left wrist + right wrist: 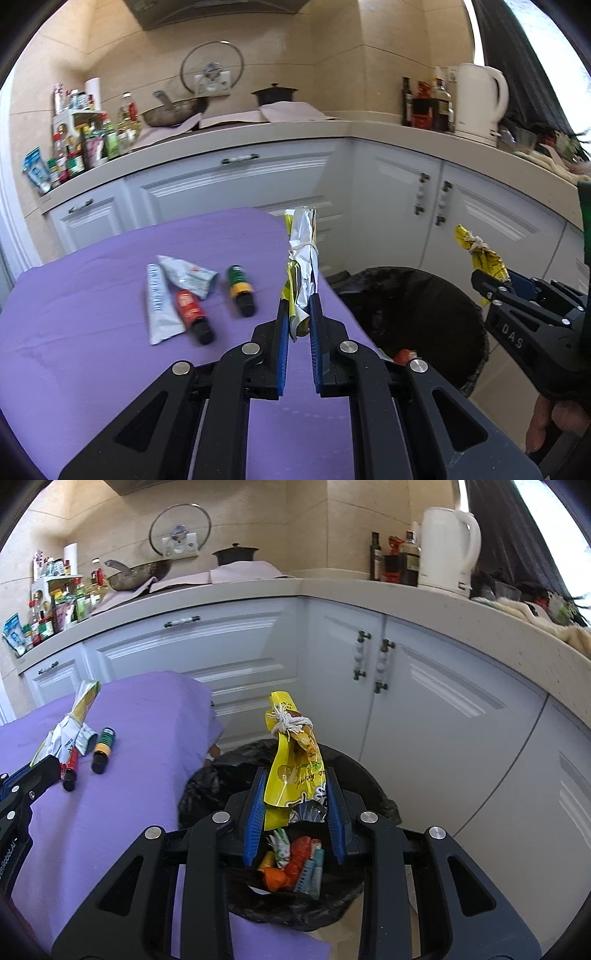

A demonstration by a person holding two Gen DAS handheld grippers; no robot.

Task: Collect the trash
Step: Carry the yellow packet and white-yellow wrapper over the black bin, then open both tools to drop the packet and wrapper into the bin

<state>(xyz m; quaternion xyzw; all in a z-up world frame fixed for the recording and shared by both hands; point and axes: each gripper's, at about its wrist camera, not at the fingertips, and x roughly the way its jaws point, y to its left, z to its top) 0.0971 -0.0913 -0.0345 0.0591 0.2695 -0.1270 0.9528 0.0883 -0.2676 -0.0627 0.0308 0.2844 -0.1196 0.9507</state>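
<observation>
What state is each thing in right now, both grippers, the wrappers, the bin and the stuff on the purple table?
Left gripper: shut on the silver-yellow wrapper, over the table edge.
Silver-yellow wrapper: crumpled, tied with a band, upright.
Right gripper: shut on the yellow wrapper, above the bin.
Yellow wrapper: tied with string, upright.
Trash bin: black-lined, open, partly filled.
Red bottle: lying down.
Green bottle: lying down.
White tube: lying flat.

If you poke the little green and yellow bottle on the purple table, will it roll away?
Probably yes. The green and yellow bottle lies on its side and looks round, so a sideways nudge would likely roll it across the purple cloth. It looks small and probably light. The soft cloth might slow it, though the table edge is close.
</observation>
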